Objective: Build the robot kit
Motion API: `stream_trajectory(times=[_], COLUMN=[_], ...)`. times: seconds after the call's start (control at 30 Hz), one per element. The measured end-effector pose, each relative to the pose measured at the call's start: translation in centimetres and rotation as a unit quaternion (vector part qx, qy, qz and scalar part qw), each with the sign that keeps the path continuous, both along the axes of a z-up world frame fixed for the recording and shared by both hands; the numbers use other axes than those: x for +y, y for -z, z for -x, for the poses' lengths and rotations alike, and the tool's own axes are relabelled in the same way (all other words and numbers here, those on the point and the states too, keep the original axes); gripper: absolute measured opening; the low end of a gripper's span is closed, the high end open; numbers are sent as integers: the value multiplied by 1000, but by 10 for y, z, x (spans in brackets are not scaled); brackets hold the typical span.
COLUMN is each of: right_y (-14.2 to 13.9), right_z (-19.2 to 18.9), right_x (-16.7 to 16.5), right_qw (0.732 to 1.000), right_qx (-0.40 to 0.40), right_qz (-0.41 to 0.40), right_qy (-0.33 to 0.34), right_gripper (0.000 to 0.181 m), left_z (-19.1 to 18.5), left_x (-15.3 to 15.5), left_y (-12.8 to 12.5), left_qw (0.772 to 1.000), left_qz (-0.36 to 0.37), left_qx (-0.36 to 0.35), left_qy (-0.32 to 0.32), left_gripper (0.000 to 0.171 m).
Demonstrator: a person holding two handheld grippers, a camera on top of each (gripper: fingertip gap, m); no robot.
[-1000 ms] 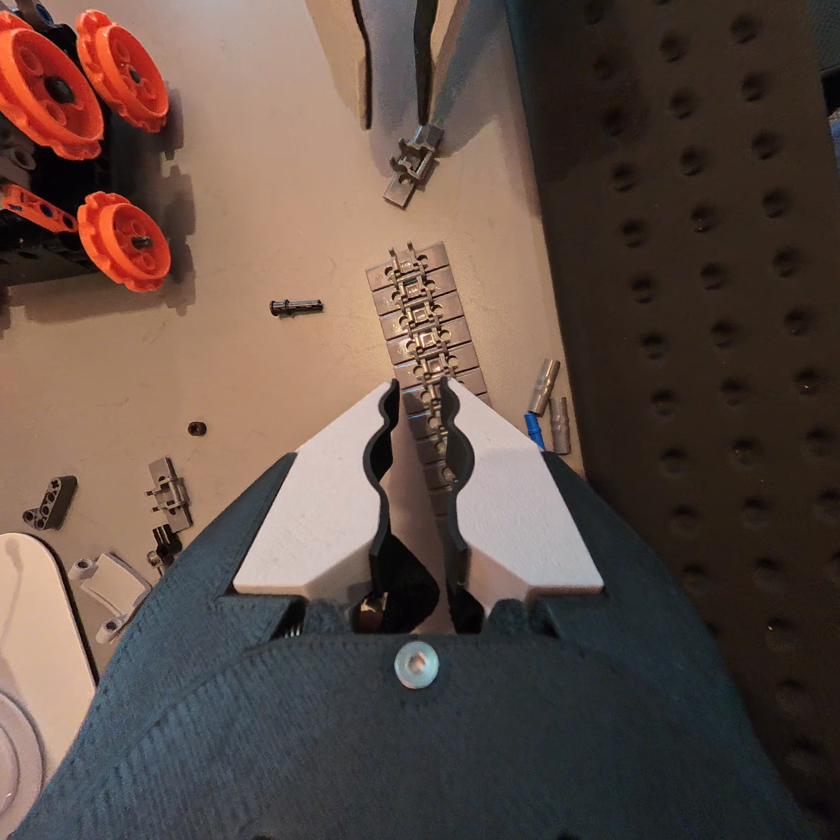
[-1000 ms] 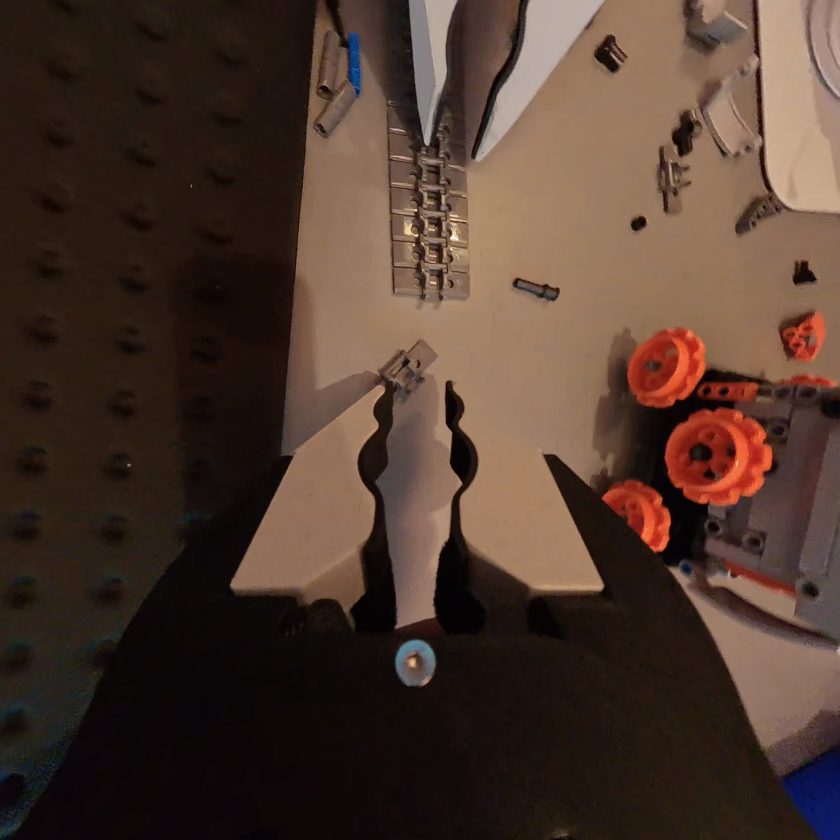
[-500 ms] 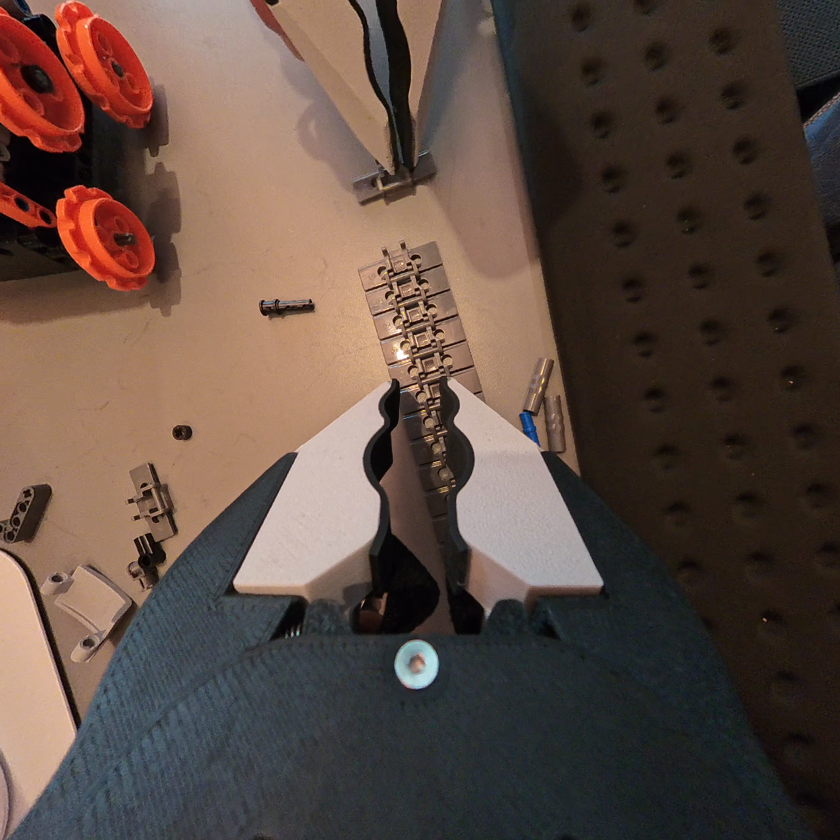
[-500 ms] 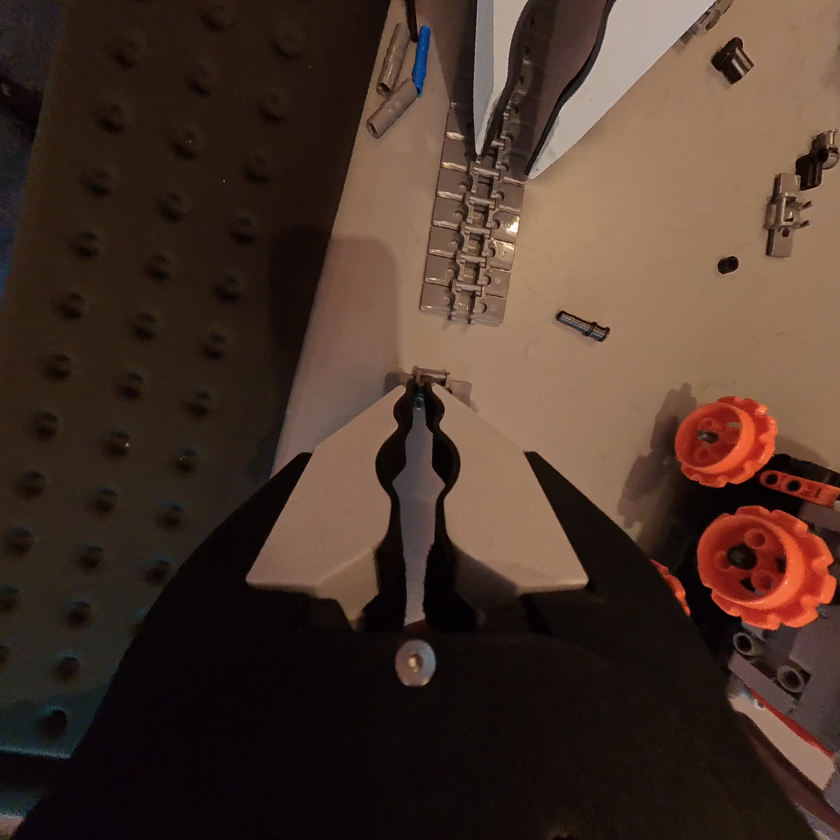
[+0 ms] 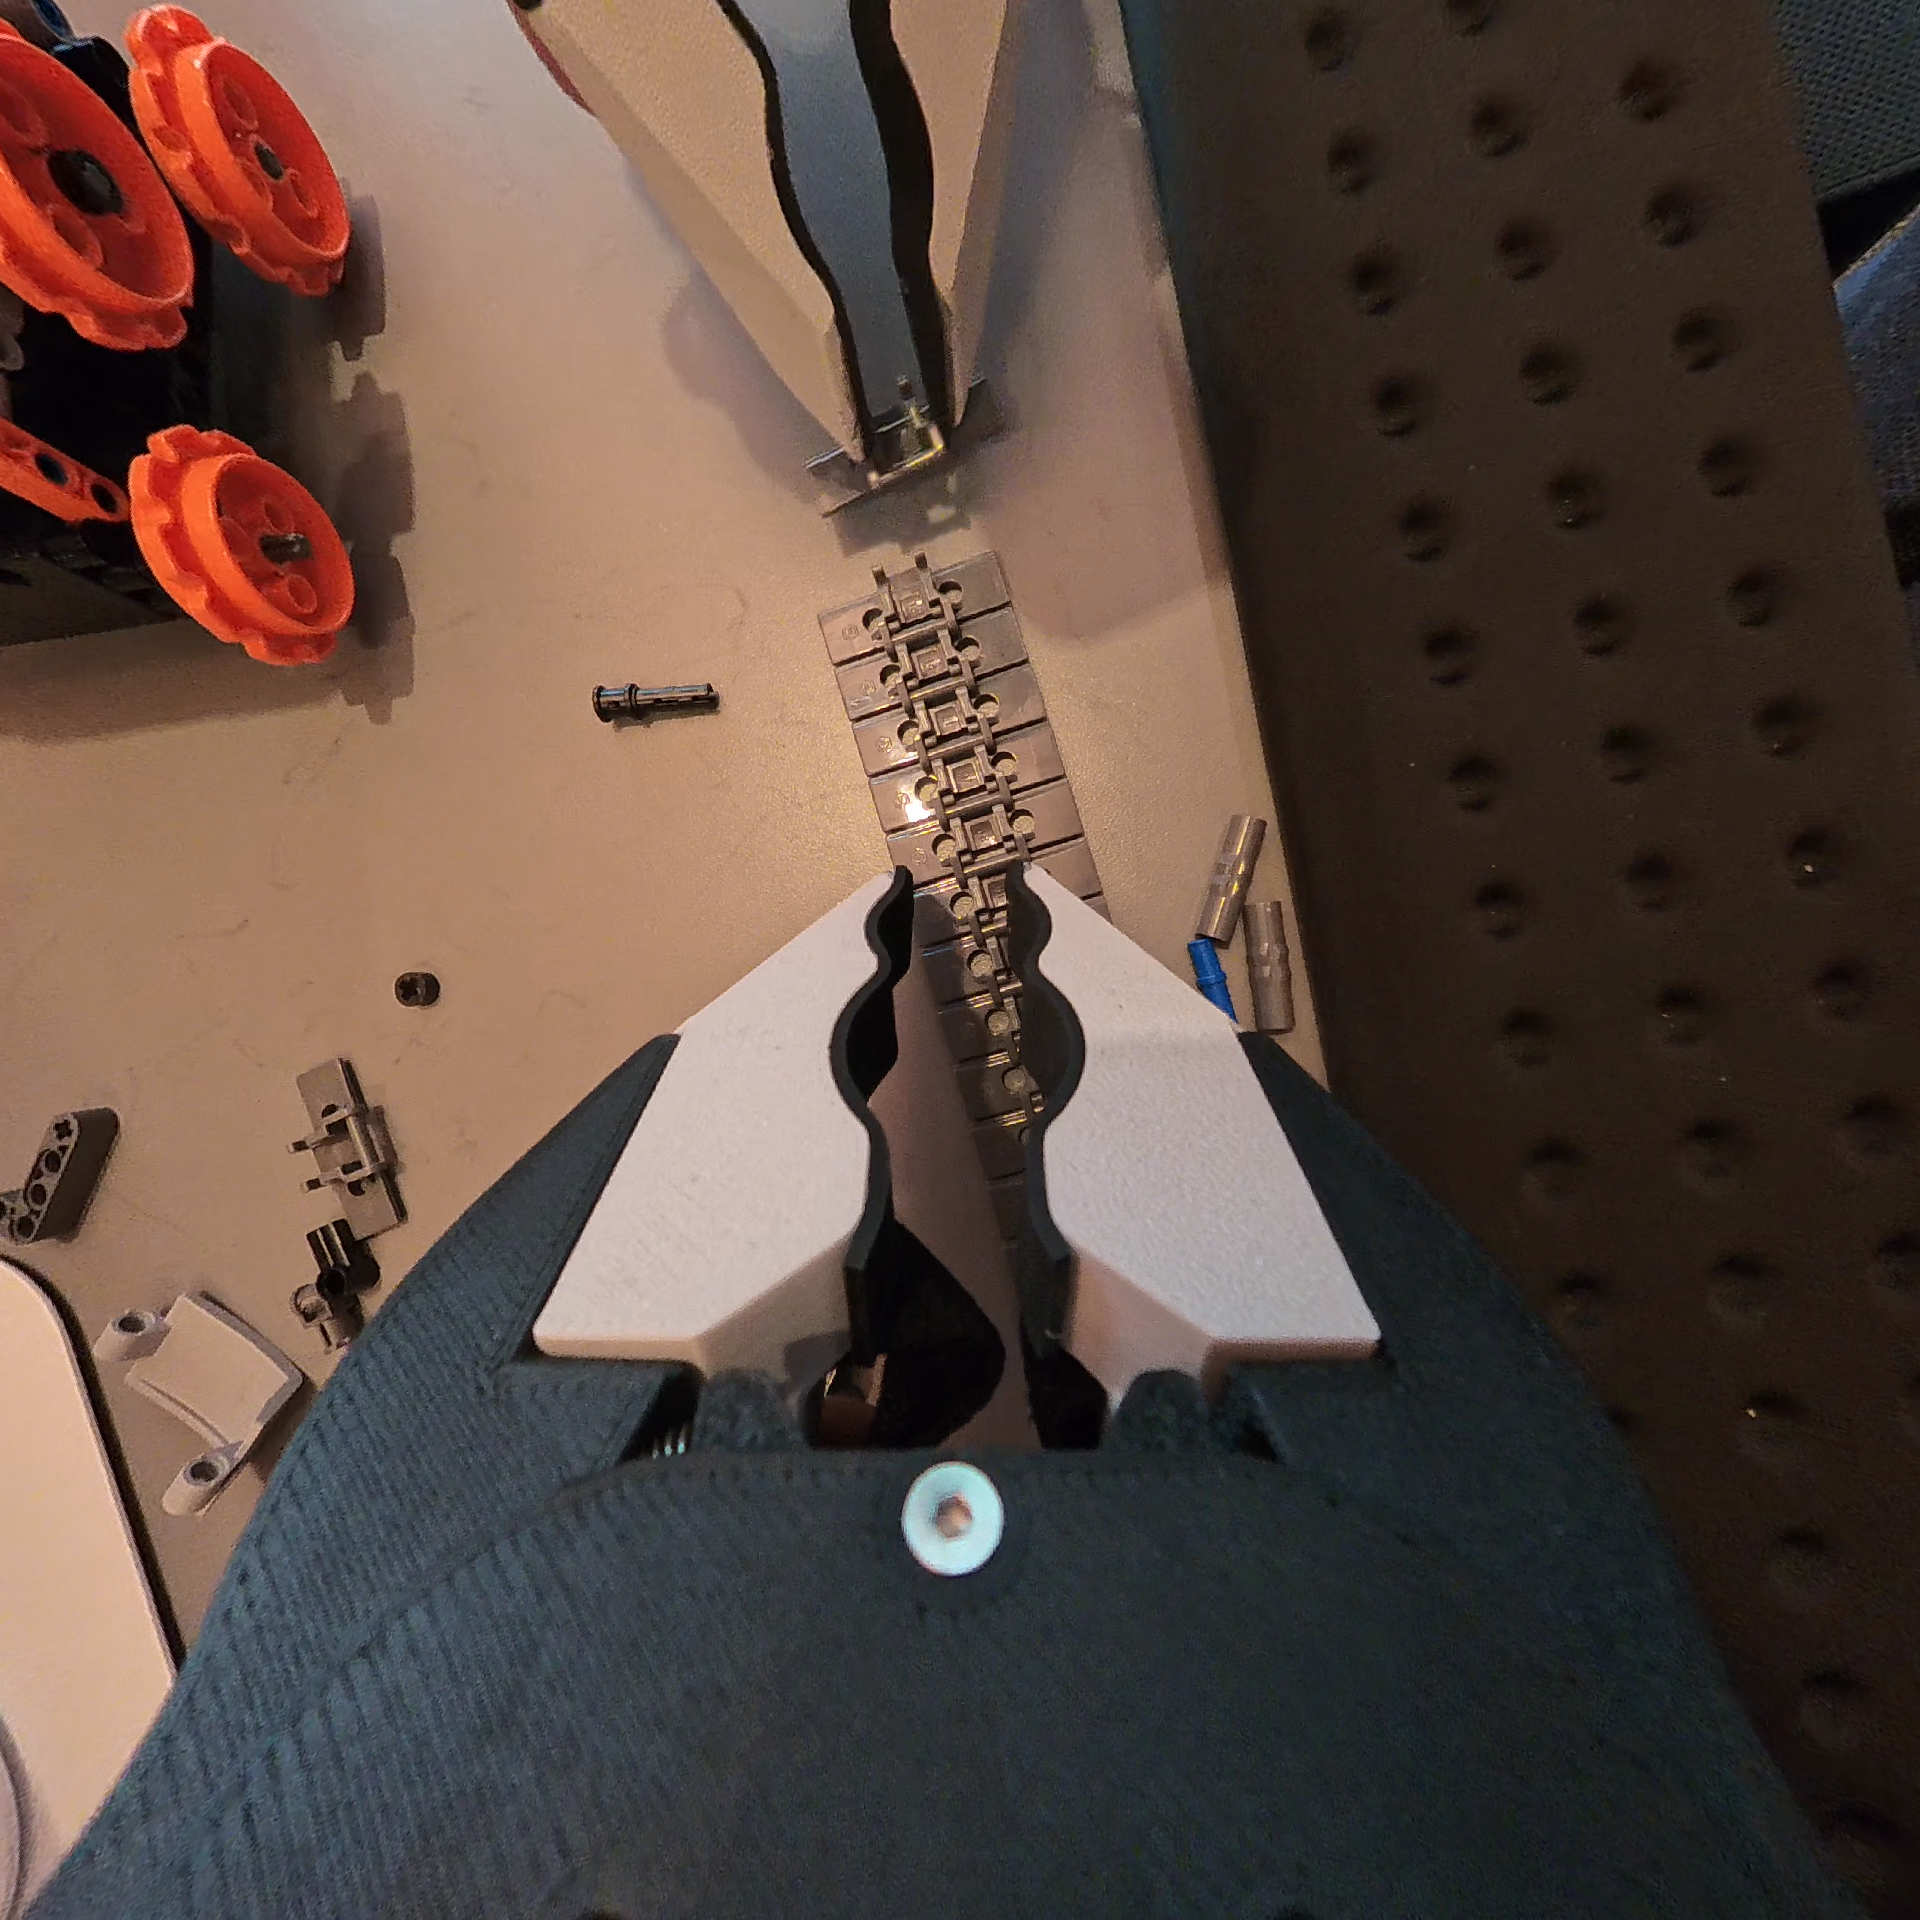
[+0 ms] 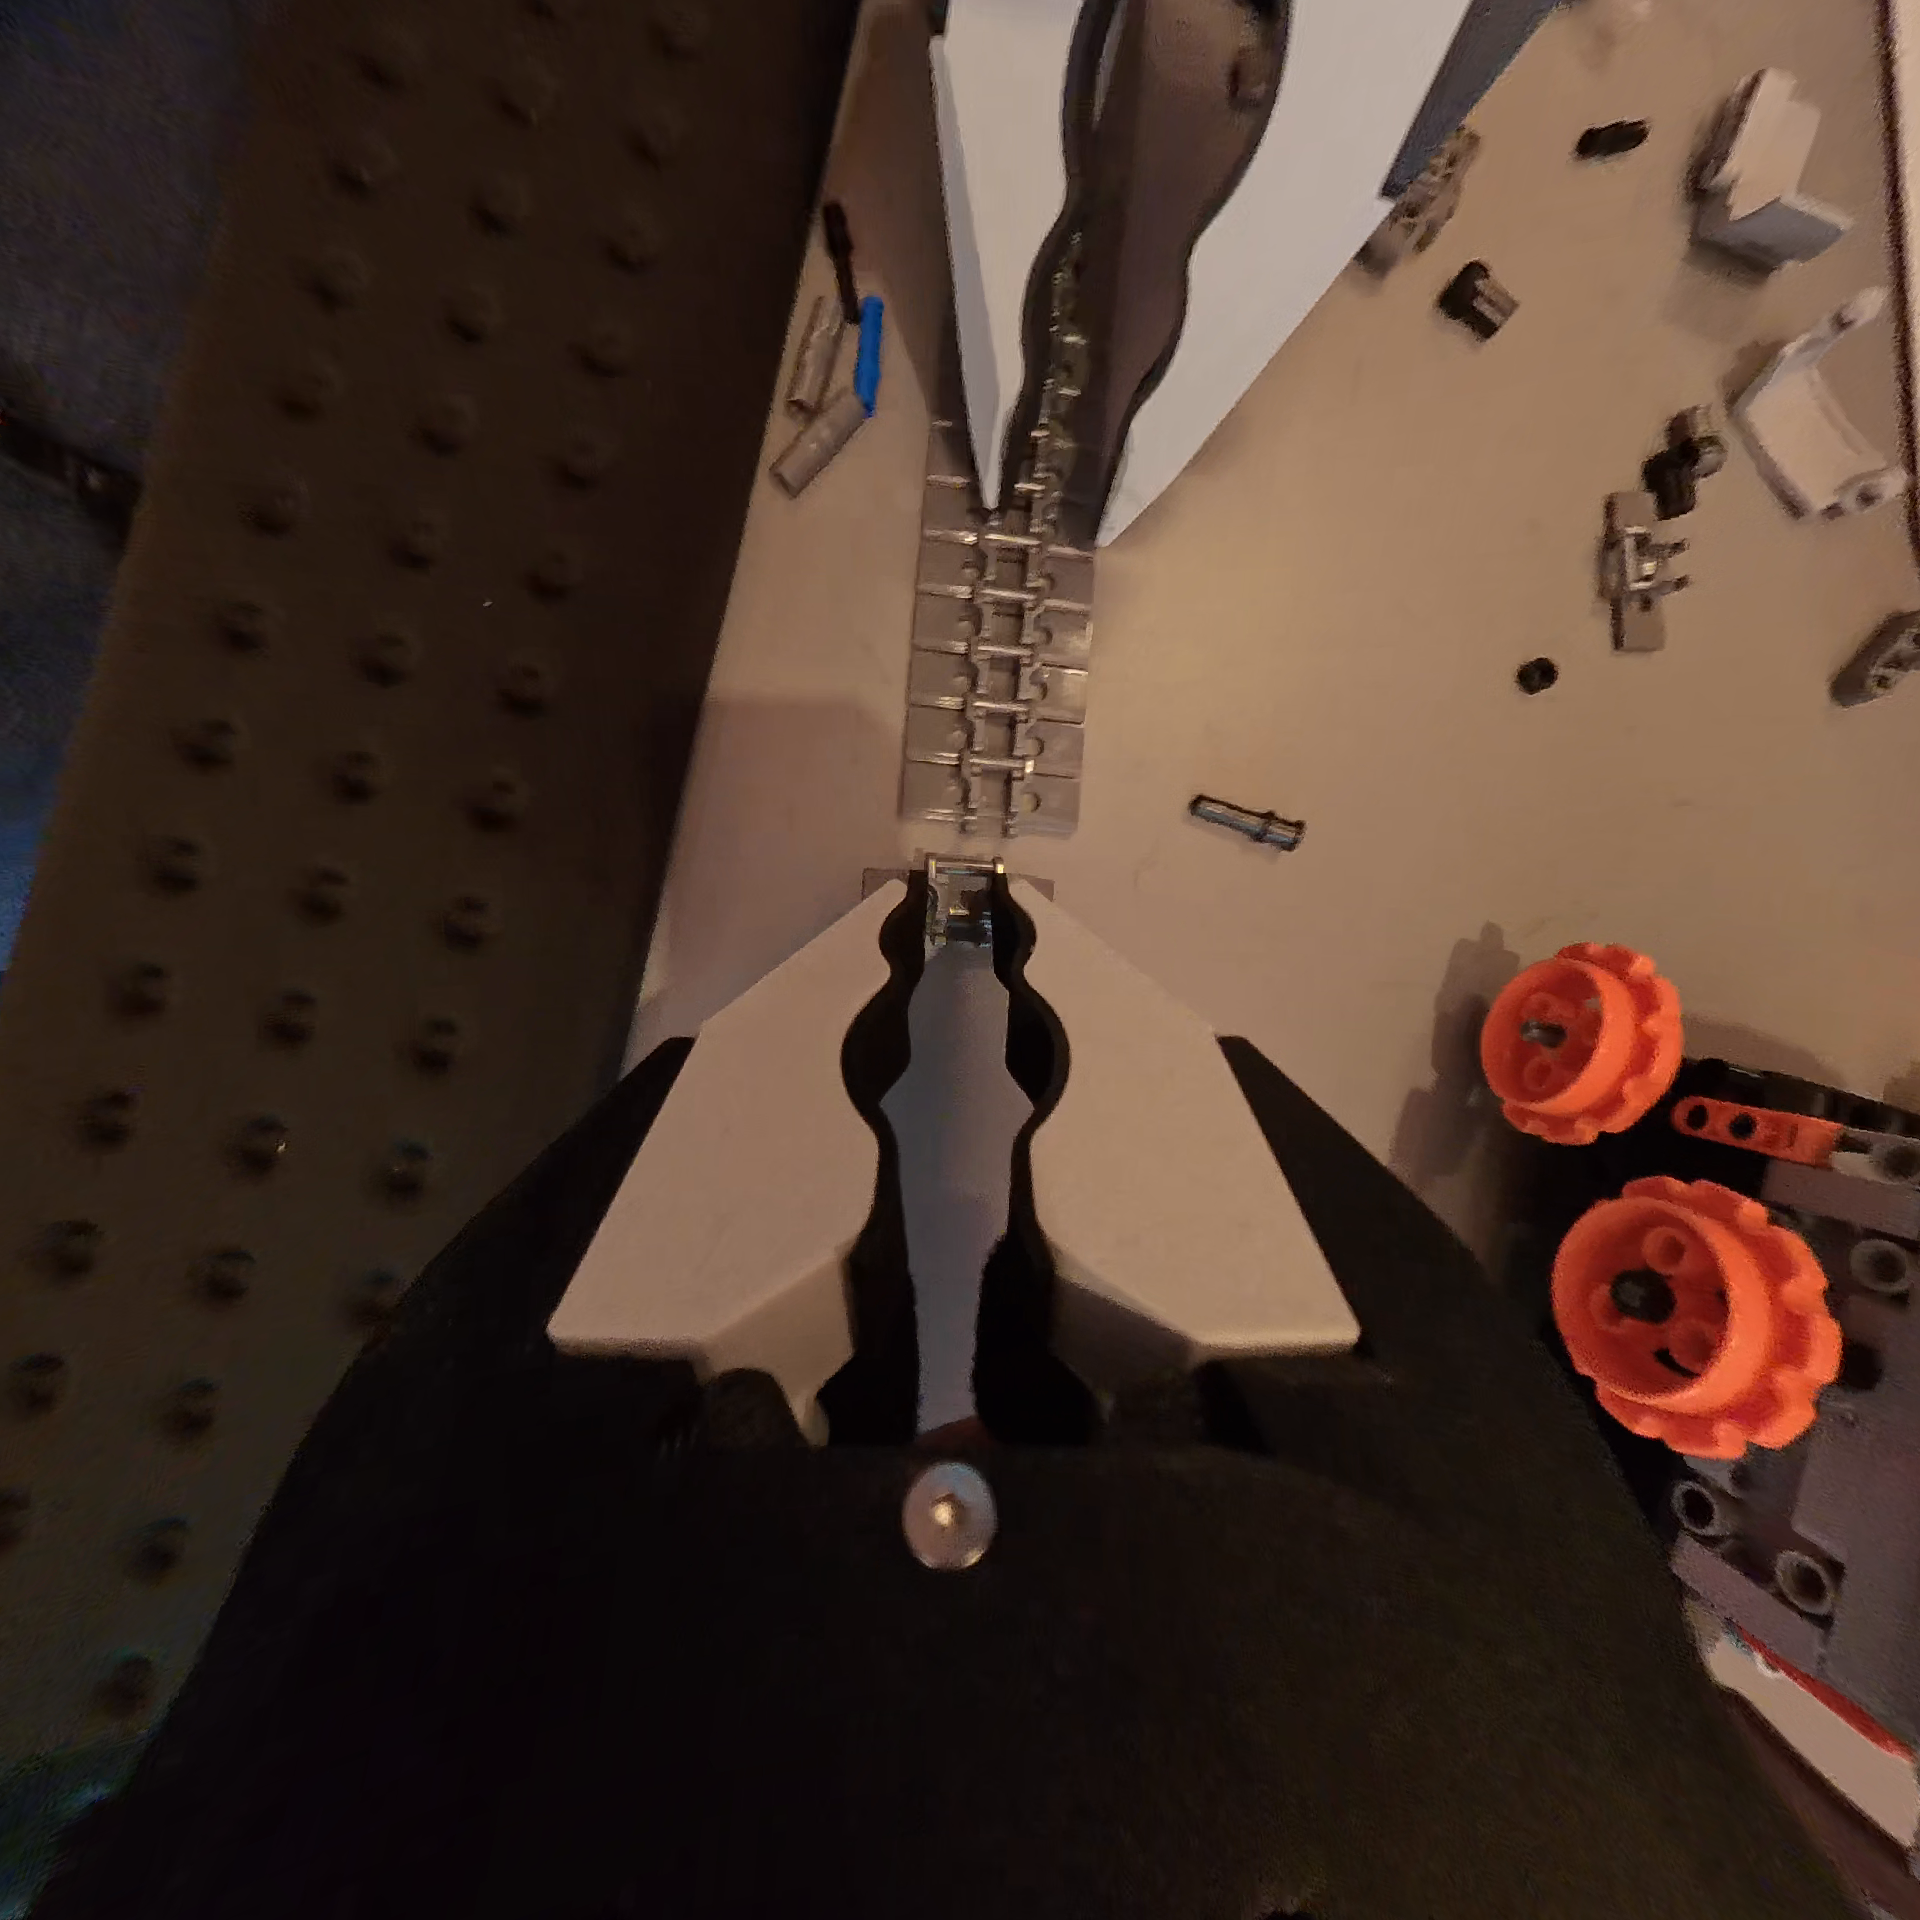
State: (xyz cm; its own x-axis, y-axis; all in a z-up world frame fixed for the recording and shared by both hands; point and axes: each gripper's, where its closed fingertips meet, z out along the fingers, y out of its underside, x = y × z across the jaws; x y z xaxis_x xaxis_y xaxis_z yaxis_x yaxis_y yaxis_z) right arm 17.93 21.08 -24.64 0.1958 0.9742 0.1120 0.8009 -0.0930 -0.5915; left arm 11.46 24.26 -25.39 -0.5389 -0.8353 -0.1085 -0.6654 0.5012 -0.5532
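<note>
Right gripper [image 6: 958, 902]: jaws nearly closed, pinching single grey track link [image 6: 958, 914] at tips, just short of end of grey track strip [image 6: 995, 686] on tan surface [image 6: 1299, 665]. Left gripper [image 5: 961, 883]: jaws partly open, straddling strip's opposite end; grip uncertain. Orange wheels [image 6: 1579, 1041] well right.

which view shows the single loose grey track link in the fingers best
The right wrist view: the single track link sits sharp between the right gripper fingertips, just short of the track strip. The left wrist view shows it farther off, partly hidden by those fingers.
</note>
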Motion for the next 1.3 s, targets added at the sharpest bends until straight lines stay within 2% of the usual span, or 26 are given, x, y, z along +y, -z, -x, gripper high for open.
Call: stream_trajectory(times=[0.33, 0.87, 0.93, 0.97, 1.17, 1.3], right_y=[9, 3, 6, 7, 8, 7], right_z=[7, 12, 10, 9, 9, 9], right_x=[9, 11, 11, 10, 10, 10], right_qw=[1000, 1000, 1000, 1000, 1000, 1000], right_qx=[-5, 9, -3, -8, -13, -13], right_qz=[1, -3, -3, -2, -8, -5], right_qy=[13, 7, 7, 3, -1, 0], right_gripper=[9, 9, 8, 0, 0, 9], left_z=[0, 0, 0, 0, -1, -3], left_x=[-1, -3, -3, -3, -3, -3], left_y=[0, 1, 1, 1, 0, 0], left_qw=[1000, 1000, 1000, 1000, 1000, 1000], left_qz=[2, 4, 4, 4, -1, -10], left_qx=[0, 1, 1, 1, 0, -5], left_qy=[2, 5, 5, 6, 6, 6], left_gripper=[16, 13, 12, 12, 13, 15])
